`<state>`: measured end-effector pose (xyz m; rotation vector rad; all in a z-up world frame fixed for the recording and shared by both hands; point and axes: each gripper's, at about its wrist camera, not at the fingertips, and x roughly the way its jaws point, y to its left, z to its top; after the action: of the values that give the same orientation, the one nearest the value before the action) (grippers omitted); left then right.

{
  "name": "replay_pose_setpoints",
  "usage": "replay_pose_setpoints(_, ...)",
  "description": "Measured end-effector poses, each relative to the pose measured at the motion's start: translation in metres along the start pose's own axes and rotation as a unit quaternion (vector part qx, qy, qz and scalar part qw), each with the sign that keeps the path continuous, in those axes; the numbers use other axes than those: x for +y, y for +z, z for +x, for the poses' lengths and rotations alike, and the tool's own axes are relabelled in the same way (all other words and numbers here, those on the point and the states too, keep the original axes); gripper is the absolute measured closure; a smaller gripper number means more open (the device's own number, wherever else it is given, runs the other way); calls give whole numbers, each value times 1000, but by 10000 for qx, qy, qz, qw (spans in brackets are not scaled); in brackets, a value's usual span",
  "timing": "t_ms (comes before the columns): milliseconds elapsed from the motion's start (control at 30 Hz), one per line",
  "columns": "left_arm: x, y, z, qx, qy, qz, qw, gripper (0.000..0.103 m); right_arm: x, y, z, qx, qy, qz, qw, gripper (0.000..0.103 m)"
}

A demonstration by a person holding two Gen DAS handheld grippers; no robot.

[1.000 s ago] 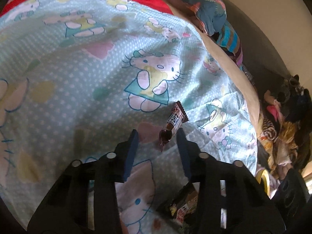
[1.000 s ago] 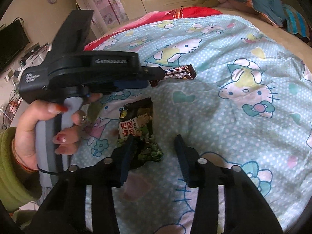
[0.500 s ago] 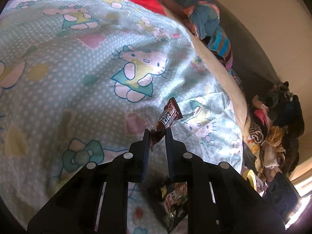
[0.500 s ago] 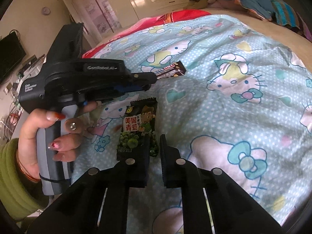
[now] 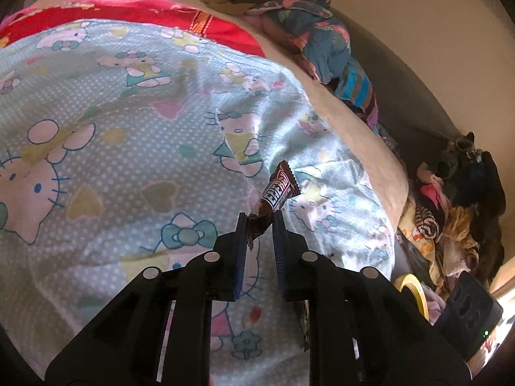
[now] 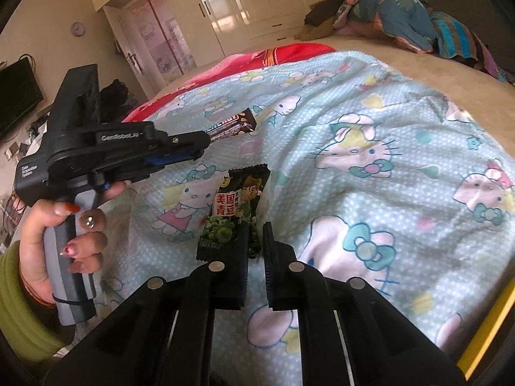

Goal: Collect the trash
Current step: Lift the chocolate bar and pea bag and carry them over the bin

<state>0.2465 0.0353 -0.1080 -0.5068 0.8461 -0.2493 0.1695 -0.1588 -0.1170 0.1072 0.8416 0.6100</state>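
The left gripper (image 5: 260,222) pinched one brown foil chocolate-bar wrapper (image 5: 274,193) by its near end, long axis pointing straight ahead, lifted off the pale-blue cartoon-cat bedsheet (image 5: 128,122). The right gripper (image 6: 256,234) clamped one dark green-pea snack packet (image 6: 236,209), likewise pointing forward. Two pieces, one per gripper.

A pale blue, white-dotted cartoon-cat pattern is printed on the bedsheet (image 5: 135,122); brown is shown by the candy wrapper (image 5: 273,193), green-black by the pea packet (image 6: 239,206).
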Motion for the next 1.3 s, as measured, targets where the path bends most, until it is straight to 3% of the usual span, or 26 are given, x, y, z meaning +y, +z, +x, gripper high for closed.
replay_pose_setpoints(300,-22,-10,-18,-22,-120,206,9997,92,-11,0,-20,-151,8,363,9992,96)
replay_pose_setpoints(700,-74,-22,-33,10,-382,728,9966,92,-34,-5,-64,-490,-389,592,9963,97)
replay_pose_setpoints(1300,-157,-50,-46,217,-877,1591,9831,92,-88,-24,-148,-1056,-949,1184,9828,97)
